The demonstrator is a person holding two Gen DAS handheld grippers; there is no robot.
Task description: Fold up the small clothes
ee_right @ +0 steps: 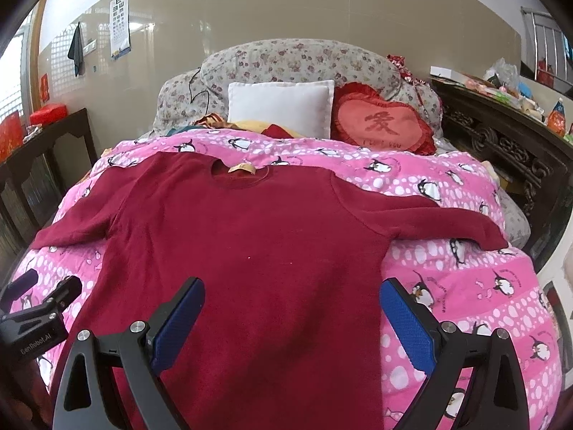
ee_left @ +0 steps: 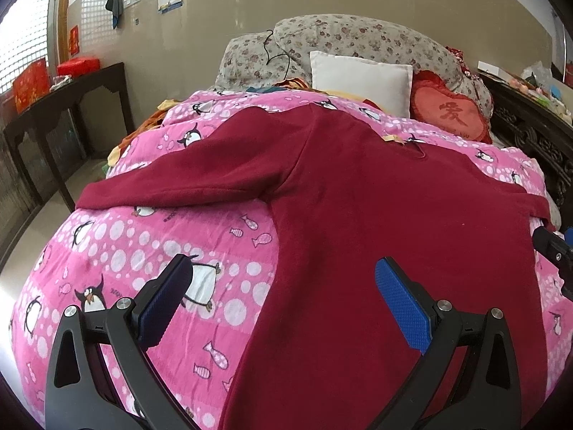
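Note:
A dark red long-sleeved sweater lies flat on the pink penguin quilt, collar away from me, both sleeves spread out to the sides. It also shows in the left wrist view. My left gripper is open and empty, above the sweater's lower left edge and the quilt. My right gripper is open and empty, above the sweater's lower body. The left gripper shows at the left edge of the right wrist view; the right gripper shows at the right edge of the left wrist view.
A white pillow, a red heart cushion and a floral bolster lie at the bed head. A dark table with red boxes stands left. A carved dark sideboard with clutter stands right.

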